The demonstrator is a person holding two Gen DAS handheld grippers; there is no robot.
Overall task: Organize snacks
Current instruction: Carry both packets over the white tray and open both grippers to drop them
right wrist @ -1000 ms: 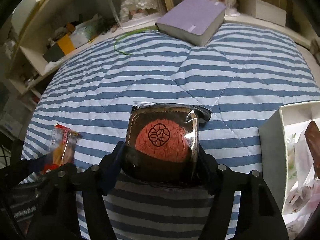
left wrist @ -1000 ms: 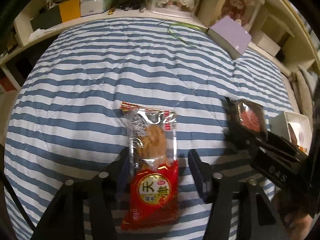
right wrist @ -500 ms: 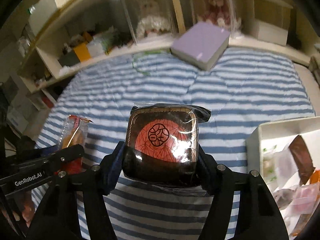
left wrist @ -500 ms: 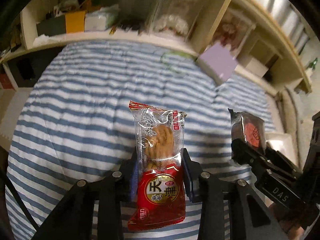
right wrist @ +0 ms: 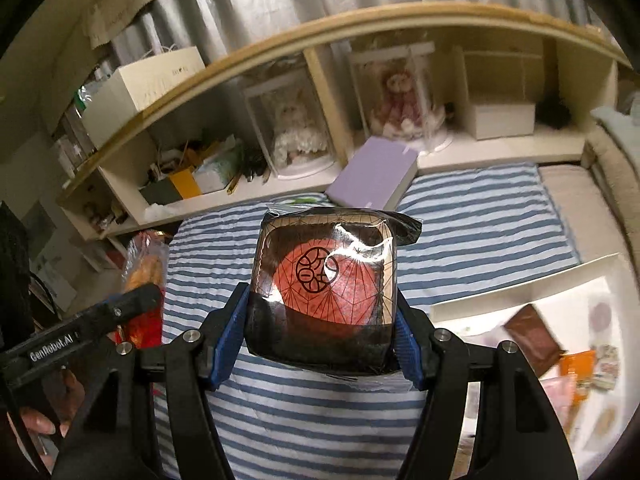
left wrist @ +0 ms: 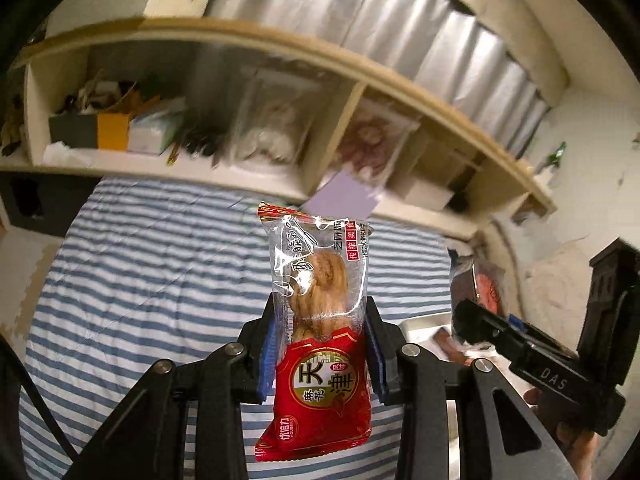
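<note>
My left gripper (left wrist: 320, 344) is shut on a red and clear pastry packet (left wrist: 318, 320) and holds it upright in the air above the striped bed. It also shows at the left of the right wrist view (right wrist: 144, 268). My right gripper (right wrist: 322, 328) is shut on a dark square cake packet with a red round label (right wrist: 326, 284), also lifted above the bed. That packet shows at the right of the left wrist view (left wrist: 478, 284). A white snack box (right wrist: 520, 292) with several wrapped snacks lies on the bed at the right.
A blue and white striped quilt (right wrist: 472, 232) covers the bed. A purple book (right wrist: 376, 178) lies at its far edge. Behind stands a wooden shelf (right wrist: 500, 152) with boxed dolls (right wrist: 298, 128) and clutter. The white box also shows in the left wrist view (left wrist: 424, 324).
Both grippers have risen from the bed with their packets. The left gripper closed on the pastry packet and lifted it. The views now tilt up toward the shelf.
</note>
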